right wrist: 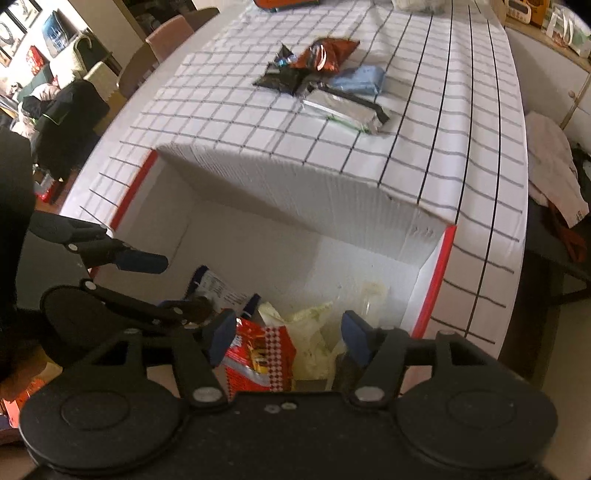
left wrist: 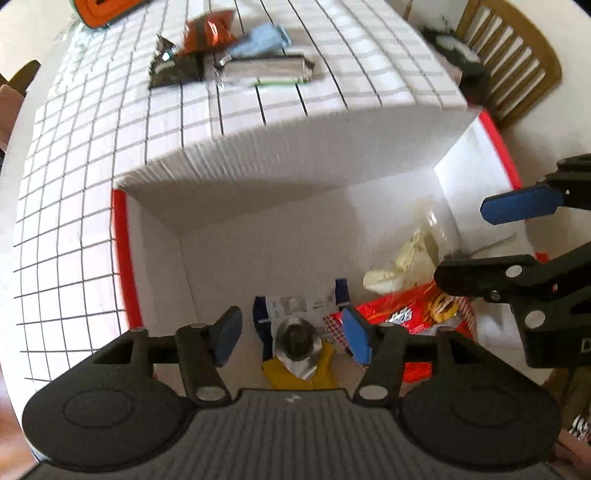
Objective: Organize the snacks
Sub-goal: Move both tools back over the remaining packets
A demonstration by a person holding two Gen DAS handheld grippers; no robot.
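Grid-checked tablecloth (right wrist: 229, 110), wooden chair (left wrist: 517, 62), framed pictures (right wrist: 18, 22)

Both my wrist feeds are bright with soft daylight, the white checked tablecloth (left wrist: 92, 229) close to washed out. The box's far wall (left wrist: 295, 147) throws a broad grey shadow over its floor. Motion blur smears the snack packets (left wrist: 229, 51) at the top of my left view; the right view is somewhat sharper. Fisheye distortion bows the grid lines hard toward the edges, and the corners go dark.

A wooden chair (left wrist: 517, 62) stands at the checked tablecloth's (right wrist: 221, 122) edge; pale cloth (right wrist: 550, 166) lies beside the table.
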